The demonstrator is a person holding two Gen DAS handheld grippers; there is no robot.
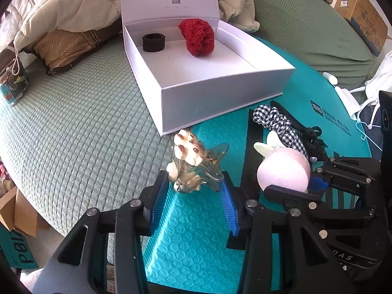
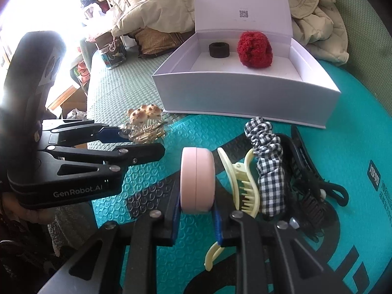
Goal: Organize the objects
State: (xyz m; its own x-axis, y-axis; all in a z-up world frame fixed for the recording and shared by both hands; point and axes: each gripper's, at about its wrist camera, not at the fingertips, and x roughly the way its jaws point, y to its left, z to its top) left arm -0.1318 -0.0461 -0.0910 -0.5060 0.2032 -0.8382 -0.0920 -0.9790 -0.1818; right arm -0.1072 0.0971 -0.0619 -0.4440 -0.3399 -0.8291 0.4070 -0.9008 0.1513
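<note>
1. The white cardboard box with its hinged lid standing open is sitting on the green quilted bed cover, its near edge overlapping the teal bubble mailer. Inside, a fuzzy red scrunchie and a black elastic hair band are already lying near the back wall, so I judge two items are done.

2. The left gripper is clamping its blue pads on a clear amber hair claw topped with small cream bear figures, holding it near the box's front corner.

3. The right gripper is pinching a round pale pink compact case on edge between its pads, over the mailer and well short of the box.

4. Several pieces are waiting on the mailer beside the right gripper: a pale yellow plastic hair claw, a black-and-white gingham scrunchie, and a black hair clip with dark ties.

5. By my reckoning the job is under halfway: two in, two in hand, at least three still to go.
</note>
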